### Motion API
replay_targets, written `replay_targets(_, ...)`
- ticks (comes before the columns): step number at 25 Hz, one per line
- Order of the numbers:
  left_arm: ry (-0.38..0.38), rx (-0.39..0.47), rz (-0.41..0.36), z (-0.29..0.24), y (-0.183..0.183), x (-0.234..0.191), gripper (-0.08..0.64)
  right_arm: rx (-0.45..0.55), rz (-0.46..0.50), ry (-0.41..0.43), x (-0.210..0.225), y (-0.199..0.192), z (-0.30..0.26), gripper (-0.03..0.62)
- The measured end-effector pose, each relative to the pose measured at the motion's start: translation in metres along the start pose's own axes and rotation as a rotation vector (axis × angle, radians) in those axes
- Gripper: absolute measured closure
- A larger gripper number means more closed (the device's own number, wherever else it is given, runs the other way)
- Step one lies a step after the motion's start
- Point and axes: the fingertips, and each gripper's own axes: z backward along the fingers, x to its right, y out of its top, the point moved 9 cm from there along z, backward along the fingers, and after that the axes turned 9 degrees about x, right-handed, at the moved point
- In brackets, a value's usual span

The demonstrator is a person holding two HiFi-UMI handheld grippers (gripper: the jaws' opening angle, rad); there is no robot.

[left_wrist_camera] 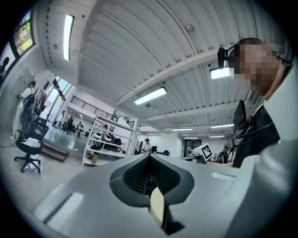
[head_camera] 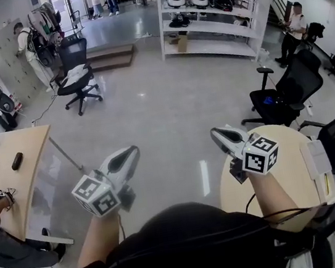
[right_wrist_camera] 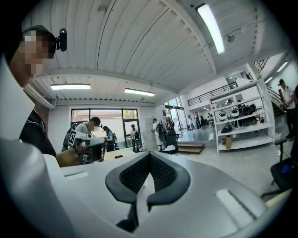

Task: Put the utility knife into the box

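Note:
I see no utility knife and no box that I can tell in any view. In the head view my left gripper (head_camera: 134,151) and my right gripper (head_camera: 215,133) are held out side by side above the floor, both pointing away from me. Each has its jaws together with nothing between them. In the left gripper view the left gripper's (left_wrist_camera: 149,156) jaws meet at the tip, and the right gripper's marker cube (left_wrist_camera: 203,151) shows to the right. The right gripper (right_wrist_camera: 149,153) likewise shows its jaws meeting in its own view.
A round wooden table (head_camera: 287,143) lies under my right arm, with a white flat thing (head_camera: 316,159) at its right edge. A wooden table (head_camera: 13,184) at the left carries a small dark oblong object (head_camera: 17,161). Office chairs (head_camera: 77,75) and white shelving (head_camera: 211,11) stand farther off.

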Motion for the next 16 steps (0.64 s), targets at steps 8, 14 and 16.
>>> replay_targets(8, 0.014, -0.008, 0.015, 0.005, 0.004, -0.009, 0.561, 0.005, 0.002, 0.006, -0.001, 0.002, -0.01, 0.58)
replay_targets(14, 0.012, -0.001, 0.013, 0.005, 0.007, -0.012, 0.561, 0.006, 0.005, 0.011, 0.0, 0.004, -0.015, 0.58)
replay_targets(16, 0.003, 0.005, 0.012, 0.005, 0.008, -0.013, 0.561, 0.007, 0.007, 0.012, -0.001, 0.006, -0.016, 0.58)
